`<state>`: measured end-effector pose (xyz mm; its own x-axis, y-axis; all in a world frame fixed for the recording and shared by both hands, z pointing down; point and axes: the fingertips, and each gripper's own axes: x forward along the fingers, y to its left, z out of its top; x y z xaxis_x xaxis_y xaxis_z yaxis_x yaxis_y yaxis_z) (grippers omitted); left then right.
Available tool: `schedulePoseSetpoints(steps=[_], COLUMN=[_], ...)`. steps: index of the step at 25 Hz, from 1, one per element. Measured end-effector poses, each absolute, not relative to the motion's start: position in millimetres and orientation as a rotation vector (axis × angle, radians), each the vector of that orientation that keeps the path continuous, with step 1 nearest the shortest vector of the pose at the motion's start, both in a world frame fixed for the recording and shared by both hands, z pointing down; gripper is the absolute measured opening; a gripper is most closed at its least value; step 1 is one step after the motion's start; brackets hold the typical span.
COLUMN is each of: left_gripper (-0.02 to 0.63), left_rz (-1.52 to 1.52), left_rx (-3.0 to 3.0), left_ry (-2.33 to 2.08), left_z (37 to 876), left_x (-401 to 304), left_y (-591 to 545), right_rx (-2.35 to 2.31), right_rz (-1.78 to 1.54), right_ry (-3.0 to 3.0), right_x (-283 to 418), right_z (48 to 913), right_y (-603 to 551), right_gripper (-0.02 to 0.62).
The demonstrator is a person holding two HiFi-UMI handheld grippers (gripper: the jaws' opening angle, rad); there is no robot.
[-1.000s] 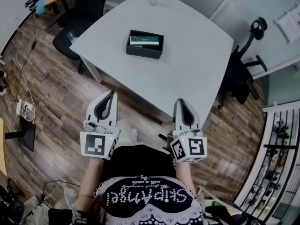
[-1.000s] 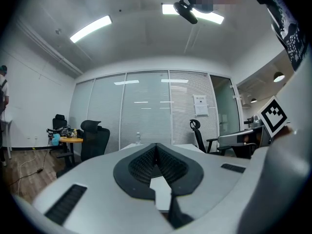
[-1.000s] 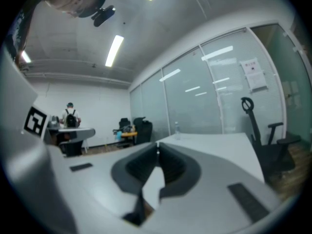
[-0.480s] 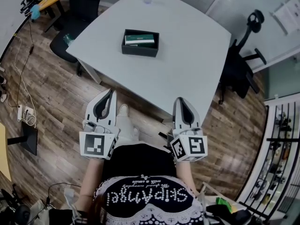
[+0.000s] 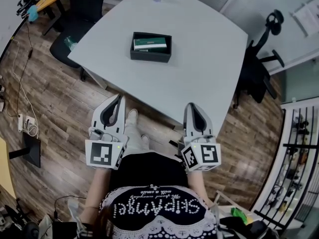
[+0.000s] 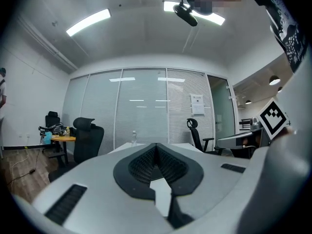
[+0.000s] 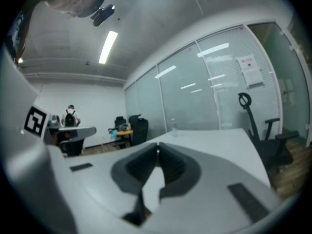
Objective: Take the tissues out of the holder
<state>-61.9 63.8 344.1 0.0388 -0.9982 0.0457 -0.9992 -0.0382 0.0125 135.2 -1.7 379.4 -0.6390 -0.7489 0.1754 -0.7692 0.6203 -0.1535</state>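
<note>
Barely any change over the last second: left gripper (image 5: 118,99) and right gripper (image 5: 192,108) still hang short of the table (image 5: 209,59), jaws together, empty; tissues (image 5: 149,44) still in the holder (image 5: 151,55), well apart, so reach not started.

White table (image 5: 209,59) — black holder (image 5: 151,57) at 11 o'clock, green-and-white tissues (image 5: 149,44) — brown wood-grain floor (image 5: 65,103) at 9 o'clock.
</note>
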Motion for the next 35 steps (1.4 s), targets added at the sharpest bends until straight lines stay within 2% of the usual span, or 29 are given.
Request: schedulePoseSetpoints(steps=[14, 35], left_gripper=[0.031, 0.031], left_rz=[0.022, 0.064], left_rx=[2.287, 2.394], left_ry=[-2.057, -1.818], left_z=[341.9, 364.1], left_x=[-142.6, -184.4], left_y=[-40.7, -123.2], right_rx=[1.404, 1.575], right_rz=[0.301, 0.363], right_ry=[-2.677, -2.532], right_x=[68.9, 27.1], right_z=[362.0, 383.7], right_y=[-97.2, -142.4], right_gripper=[0.035, 0.035])
